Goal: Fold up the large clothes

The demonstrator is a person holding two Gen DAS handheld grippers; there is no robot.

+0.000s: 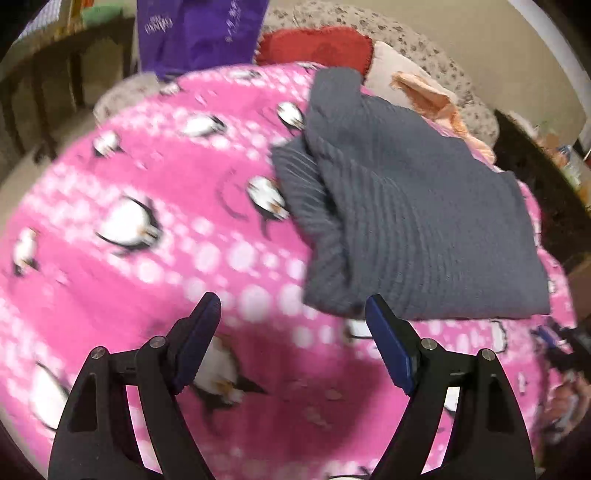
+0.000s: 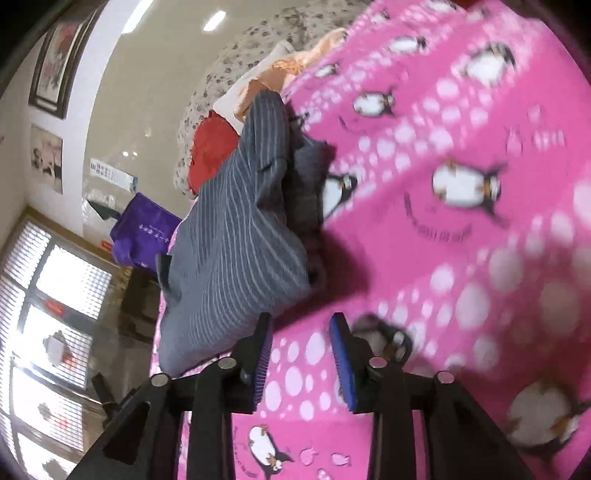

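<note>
A grey ribbed garment (image 1: 406, 221) lies folded in a thick bundle on a pink blanket with penguins (image 1: 147, 266). My left gripper (image 1: 291, 306) hangs over the blanket just in front of the bundle's near edge, open wide, nothing between its blue pads. In the right wrist view the same grey garment (image 2: 229, 258) shows pale stripes and lies left of centre on the pink blanket (image 2: 461, 258). My right gripper (image 2: 301, 325) stands beside the bundle's near corner, its jaws apart with only blanket behind them.
A red cloth (image 1: 317, 48), a peach cloth (image 1: 432, 96) and a spotted cushion or cover (image 1: 424, 48) lie beyond the grey bundle. A purple bag (image 1: 195, 33) stands at the back. Windows (image 2: 48, 314) and a framed picture (image 2: 55, 62) line the walls.
</note>
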